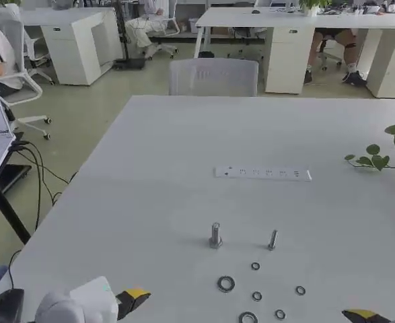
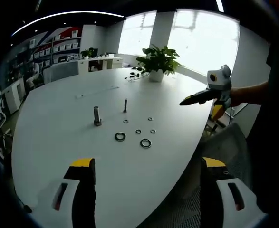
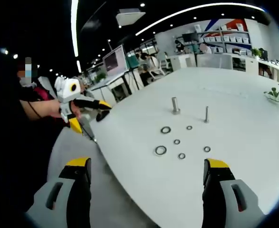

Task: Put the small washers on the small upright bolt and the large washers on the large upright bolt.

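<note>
Open-plan office, and the workbench is a big white table [image 1: 150, 202] with a power strip [image 1: 263, 173] lying across the middle and a plant [image 1: 385, 151] poking in at the far right edge.

Progress-wise, I'd say nothing is done yet. The large bolt [image 1: 215, 235] and the small bolt [image 1: 272, 239] both stand upright side by side, a little apart, and both shafts look bare. All the washers lie flat on the table on the near side of the bolts. I count two large washers [image 1: 226, 284], one near the foot of the large bolt and one closer to the table edge, plus four small washers [image 1: 257, 295] scattered between and to the right of them. So all six need to be picked up and threaded on, as far as I can tell.

The left gripper [image 2: 148, 164] has its jaws spread wide with nothing between them, and it hangs off the near edge of the table, well back from the washers. Same deal for the right gripper [image 3: 147, 164]: jaws wide apart, nothing held, out past the table edge with the washers well ahead of it. The closest piece to either one looks like the large washer nearest the edge.
</note>
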